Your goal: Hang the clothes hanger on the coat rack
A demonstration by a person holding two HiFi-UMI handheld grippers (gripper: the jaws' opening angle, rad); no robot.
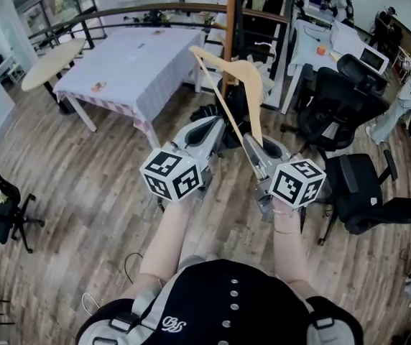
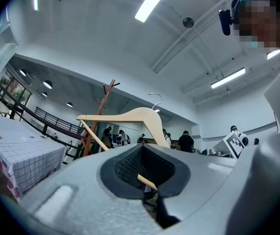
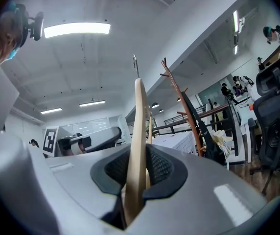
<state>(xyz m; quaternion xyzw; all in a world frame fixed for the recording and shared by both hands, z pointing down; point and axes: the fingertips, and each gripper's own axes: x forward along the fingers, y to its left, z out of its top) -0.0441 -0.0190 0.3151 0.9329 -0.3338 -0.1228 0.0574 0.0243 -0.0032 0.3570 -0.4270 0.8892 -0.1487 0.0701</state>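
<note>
Long white ceiling strip lights (image 3: 76, 29) give bright, even light and faint shadows. My views bow toward dark corners; whatever sits nearest my lenses blurs.

Hanger (image 1: 241, 67) ahead of me, raised, one end in my left gripper (image 1: 216, 126), other in my right gripper (image 1: 251, 148); grippers side by side. Coat rack (image 1: 231, 20) directly behind hanger. Covered table (image 1: 141, 63) left of rack; office chairs (image 1: 338, 95) right of rack; oval table (image 1: 51, 62) far left.
</note>
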